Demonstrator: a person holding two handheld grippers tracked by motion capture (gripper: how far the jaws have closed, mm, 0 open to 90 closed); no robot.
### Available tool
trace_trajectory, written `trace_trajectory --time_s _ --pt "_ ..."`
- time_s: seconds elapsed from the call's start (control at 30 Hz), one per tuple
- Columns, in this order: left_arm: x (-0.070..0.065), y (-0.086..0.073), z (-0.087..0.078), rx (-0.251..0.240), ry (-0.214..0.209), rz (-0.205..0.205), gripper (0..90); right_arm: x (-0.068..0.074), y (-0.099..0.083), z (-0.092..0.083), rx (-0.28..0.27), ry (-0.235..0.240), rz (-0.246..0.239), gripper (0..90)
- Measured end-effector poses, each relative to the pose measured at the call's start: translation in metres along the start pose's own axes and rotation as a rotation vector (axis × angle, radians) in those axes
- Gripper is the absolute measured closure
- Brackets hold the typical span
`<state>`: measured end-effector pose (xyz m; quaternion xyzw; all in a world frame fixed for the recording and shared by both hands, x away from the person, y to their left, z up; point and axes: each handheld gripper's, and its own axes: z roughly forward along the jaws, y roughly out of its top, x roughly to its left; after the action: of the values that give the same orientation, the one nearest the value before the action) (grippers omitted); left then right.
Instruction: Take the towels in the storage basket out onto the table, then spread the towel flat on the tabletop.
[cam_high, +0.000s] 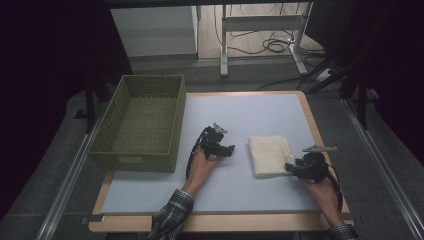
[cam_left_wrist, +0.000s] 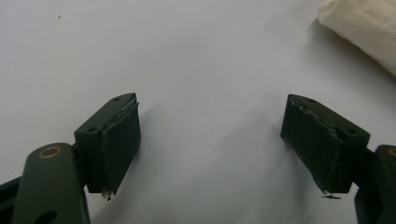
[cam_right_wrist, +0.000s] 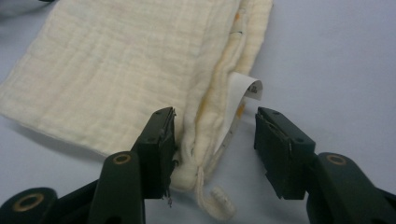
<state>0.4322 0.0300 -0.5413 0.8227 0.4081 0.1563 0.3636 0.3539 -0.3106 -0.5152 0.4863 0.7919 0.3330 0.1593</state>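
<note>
- Nearest the high view's lens, two forearms enter from the bottom edge; a plaid sleeve (cam_high: 170, 212) shows at lower centre-left.
- High view: the left gripper (cam_high: 226, 148) sits at frame centre on the pale table top (cam_high: 240, 112), just left of the folded cream cloth (cam_high: 269, 154) and apart from it. The right gripper (cam_high: 291, 169) meets the cloth's lower right corner. A green woven basket (cam_high: 141, 122) stands at the table's left edge, overhanging it. Jaw spacing is too small to read from this height.
- Left gripper view: the left gripper (cam_left_wrist: 212, 144) has its jaws standing wide with bare table between them, holding nothing. One corner of the cloth (cam_left_wrist: 369, 28) is cut off at the upper right.
- Right gripper view: the right gripper (cam_right_wrist: 215, 149) is partly open, straddling the cloth's (cam_right_wrist: 121, 70) stitched edge. The left jaw lies against the fabric; the right jaw stands clear of it, so nothing is clamped. A white care label (cam_right_wrist: 243, 93) curls off the seam and a short cord loop (cam_right_wrist: 217, 198) trails at the bottom, details the high view cannot resolve. The label's print is illegible.
</note>
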Motion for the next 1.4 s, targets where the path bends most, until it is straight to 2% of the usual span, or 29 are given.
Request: trace_trajectory --time_s 0.03,0.07,0.1,0.13,0.17,0.23,0.3,0.4,0.47,0.5,0.63,0.73,0.8,0.9,0.97,1.07,1.17,1.2,1.27,1.4 --pt "0.0 0.0 0.0 0.0 0.0 0.0 19.9 0.002 0.0 0.0 -0.001 0.021 -0.001 64.1" --pt "0.0 0.0 0.0 0.0 0.0 0.0 19.9 0.003 -0.001 0.0 0.001 0.034 0.004 67.1" --pt "0.0 0.0 0.0 0.0 0.0 0.001 19.9 0.004 0.0 0.0 0.004 0.05 0.009 77.6" --pt "0.0 0.0 0.0 0.0 0.0 0.0 19.9 0.004 0.0 0.0 0.01 0.075 0.014 79.3" --pt "0.0 0.0 0.0 0.002 0.0 0.0 19.9 0.004 0.0 0.001 0.01 0.077 0.017 80.8" --pt "0.0 0.003 0.0 0.017 0.003 -0.013 20.4 0.004 -0.001 0.001 0.005 0.087 0.032 81.6" --pt "0.001 0.01 -0.001 0.023 -0.023 -0.028 25.6 0.002 -0.001 0.001 0.002 0.102 0.044 81.6" --pt "-0.007 0.03 -0.005 -0.029 -0.079 -0.034 31.9 0.001 -0.002 0.001 -0.002 0.108 0.042 81.2" --pt "-0.017 0.044 -0.006 -0.044 -0.109 -0.005 34.1 0.0 -0.002 0.001 -0.004 0.108 0.038 80.9" --pt "-0.023 0.051 -0.005 -0.044 -0.108 0.017 34.7 0.0 -0.002 0.001 -0.002 0.111 0.038 80.7" --pt "-0.041 0.07 0.006 -0.015 -0.121 0.062 38.0 -0.001 -0.002 0.001 -0.003 0.112 0.037 80.5" --pt "-0.045 0.07 0.019 0.026 -0.119 0.066 40.8 -0.001 -0.002 0.001 -0.007 0.117 0.039 80.5" --pt "-0.046 0.067 0.028 0.058 -0.099 0.067 42.3 -0.002 -0.003 0.001 -0.009 0.121 0.041 80.5" --pt "-0.044 0.061 0.037 0.078 -0.103 0.061 42.1 -0.002 -0.003 0.001 -0.011 0.125 0.04 80.5" --pt "-0.042 0.056 0.04 0.062 -0.123 0.042 42.3 -0.003 -0.003 0.001 -0.01 0.128 0.04 80.5" --pt "-0.043 0.054 0.039 0.049 -0.127 0.037 43.3 -0.003 -0.003 0.001 -0.009 0.127 0.038 80.5" --pt "-0.046 0.052 0.037 0.045 -0.156 0.038 57.7 -0.002 -0.002 0.001 -0.006 0.124 0.04 80.8" --pt "-0.046 0.052 0.037 0.049 -0.177 0.038 62.5 -0.002 -0.002 0.001 -0.006 0.124 0.041 81.1" --pt "-0.049 0.052 0.036 0.048 -0.2 0.04 76.4 -0.002 -0.002 0.001 -0.006 0.123 0.043 81.6" --pt "-0.054 0.052 0.034 0.033 -0.163 0.078 82.3 -0.002 -0.002 0.0 -0.01 0.127 0.048 82.2"
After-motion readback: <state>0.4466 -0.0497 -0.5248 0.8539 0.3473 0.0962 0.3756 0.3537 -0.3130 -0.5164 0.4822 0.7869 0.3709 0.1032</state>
